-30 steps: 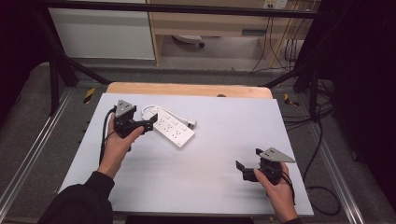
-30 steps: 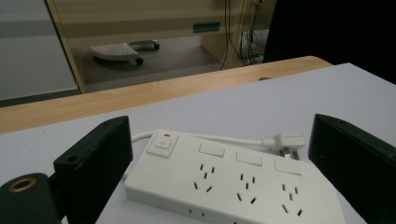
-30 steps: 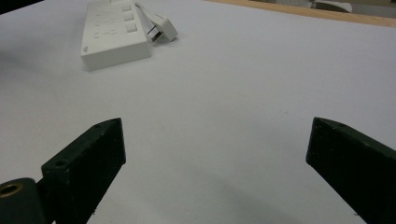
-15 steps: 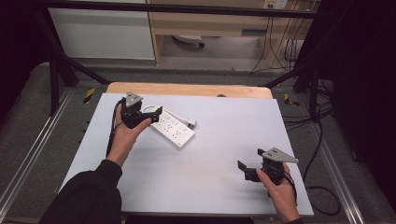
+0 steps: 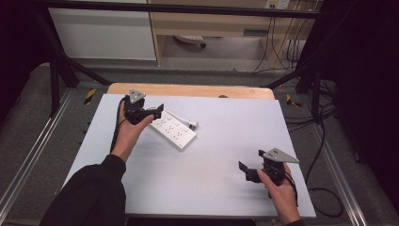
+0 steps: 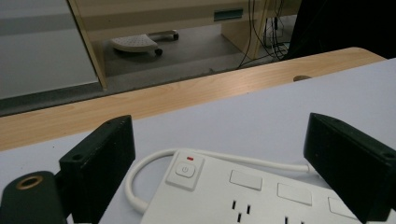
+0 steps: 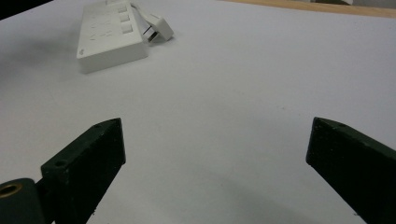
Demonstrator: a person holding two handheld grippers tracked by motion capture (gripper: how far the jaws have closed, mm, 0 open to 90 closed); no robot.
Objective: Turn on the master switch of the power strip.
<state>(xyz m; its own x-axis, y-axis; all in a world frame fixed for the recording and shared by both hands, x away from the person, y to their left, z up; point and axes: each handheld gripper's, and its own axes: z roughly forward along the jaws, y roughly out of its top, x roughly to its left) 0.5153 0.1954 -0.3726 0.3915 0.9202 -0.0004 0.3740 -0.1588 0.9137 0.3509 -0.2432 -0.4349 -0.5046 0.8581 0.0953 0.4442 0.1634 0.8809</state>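
White bench (image 5: 211,155) is carrying the power strip (image 5: 173,131), whose switch end the left claw (image 5: 156,110), gaping wide, is now straddling after sliding forward, suggesting a grasp is coming.

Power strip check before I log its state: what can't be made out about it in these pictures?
- Power strip, left gripper view: its near end is cut off by the bottom edge.
- High view: the left gripper covers the switch end.
- Plug, right gripper view: prongs too small and blurred.
- Switch: on or off cannot be told.
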